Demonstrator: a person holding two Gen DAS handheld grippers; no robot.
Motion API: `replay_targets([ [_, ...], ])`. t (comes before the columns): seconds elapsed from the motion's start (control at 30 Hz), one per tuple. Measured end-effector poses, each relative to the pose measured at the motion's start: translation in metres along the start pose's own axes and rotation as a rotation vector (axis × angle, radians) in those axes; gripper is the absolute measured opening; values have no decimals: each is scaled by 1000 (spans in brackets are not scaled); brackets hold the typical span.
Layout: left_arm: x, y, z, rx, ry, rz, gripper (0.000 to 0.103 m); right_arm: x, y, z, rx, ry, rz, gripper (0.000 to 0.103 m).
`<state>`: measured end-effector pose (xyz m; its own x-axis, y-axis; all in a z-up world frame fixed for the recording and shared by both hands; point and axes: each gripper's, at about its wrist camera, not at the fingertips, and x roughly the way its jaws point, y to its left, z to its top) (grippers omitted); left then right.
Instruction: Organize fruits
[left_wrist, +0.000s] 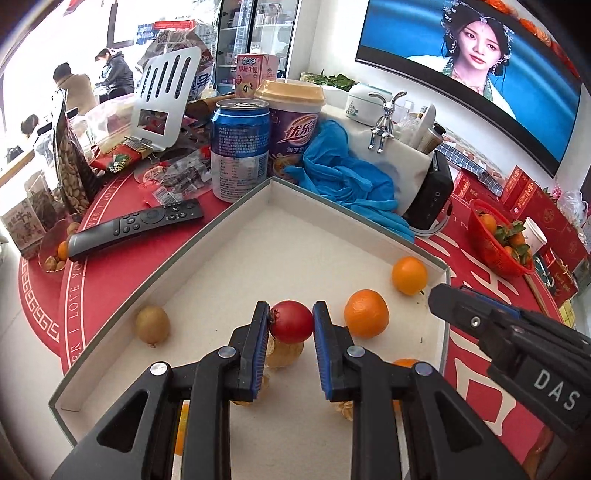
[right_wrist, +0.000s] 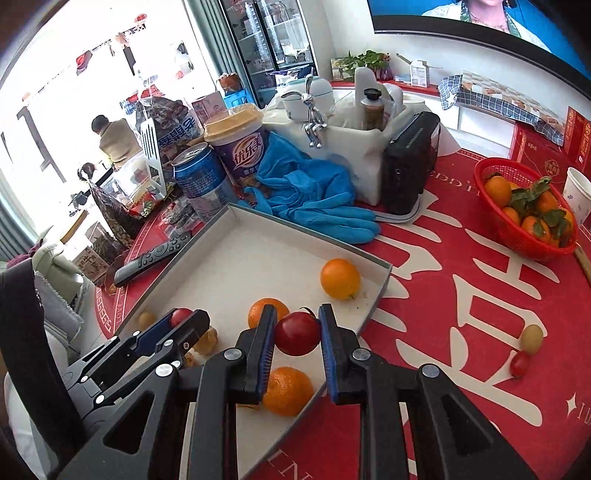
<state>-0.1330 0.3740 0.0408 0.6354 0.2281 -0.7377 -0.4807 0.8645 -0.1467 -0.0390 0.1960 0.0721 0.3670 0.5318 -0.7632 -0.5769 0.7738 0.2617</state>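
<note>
My left gripper (left_wrist: 290, 322) is shut on a small red fruit (left_wrist: 291, 320) above the white tray (left_wrist: 258, 221). My right gripper (right_wrist: 297, 332) is shut on another small red fruit (right_wrist: 297, 333) over the tray's right side (right_wrist: 380, 291). In the tray lie several oranges (left_wrist: 366, 314) (left_wrist: 409, 275) (right_wrist: 340, 278) (right_wrist: 287, 391), a greenish-brown kiwi (left_wrist: 152, 325) and yellow husked fruits (left_wrist: 284, 354). The right gripper shows at the right of the left wrist view (left_wrist: 439, 299); the left gripper shows at the left of the right wrist view (right_wrist: 188, 325).
A red cherry tomato (right_wrist: 520, 363) and a yellow-green fruit (right_wrist: 532, 338) lie on the red tablecloth right of the tray. A red basket of tangerines (right_wrist: 524, 210) stands far right. Blue gloves (right_wrist: 314, 195), a blue can (left_wrist: 240, 147), a purple cup (left_wrist: 293, 129) and a remote (left_wrist: 136, 227) crowd the tray's far side.
</note>
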Motion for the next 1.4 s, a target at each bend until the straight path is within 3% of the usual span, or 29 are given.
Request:
replay_targets([
  [0.2,0,0,0,-1,9,6,28,15,6,1,6,33,16,24],
  [0.27,1,0,0,1,16,4,43,18,6,1,10,39,34,25],
  [0.3,2,-1,-1,2,21,4,63,19,6,1,12,47,43,25],
  [0.33,2,-2,-1,0,23,12,74,21,6,1,14,55,53,25],
  [0.37,2,-2,-2,-1,23,14,79,21,6,2,17,61,61,26],
  [0.4,1,-3,-1,-1,21,-3,81,21,6,2,22,59,57,31],
  [0.43,0,-5,-1,5,21,-15,81,19,3,2,29,55,56,60],
  [0.47,-1,-8,-2,12,19,-14,81,17,2,3,37,46,59,96],
  [0.5,-2,-10,-3,20,14,-12,81,12,-1,3,48,28,60,103],
  [0.6,-6,-20,-4,50,-6,-14,82,-8,-11,3,60,-20,28,103],
  [0.7,-18,-33,-5,86,-46,-64,82,-27,-26,-1,67,-52,-38,103],
  [0.83,-40,-60,-14,157,-87,-215,85,-55,-66,-16,150,-90,-101,103],
  [0.9,-46,-79,-23,208,-66,-307,86,-68,-91,-27,205,-101,-132,103],
  [1.0,-45,-109,-39,284,-13,-378,87,-87,-133,-50,277,-103,-218,103],
  [1.2,-21,-163,-72,425,112,-348,87,-109,-205,-98,351,-67,-410,103],
  [1.37,-2,-183,-92,466,196,-298,87,-113,-251,-127,459,-55,-445,103],
  [1.4,-2,-188,-94,484,173,-265,87,-112,-254,-127,468,-38,-443,103],
])
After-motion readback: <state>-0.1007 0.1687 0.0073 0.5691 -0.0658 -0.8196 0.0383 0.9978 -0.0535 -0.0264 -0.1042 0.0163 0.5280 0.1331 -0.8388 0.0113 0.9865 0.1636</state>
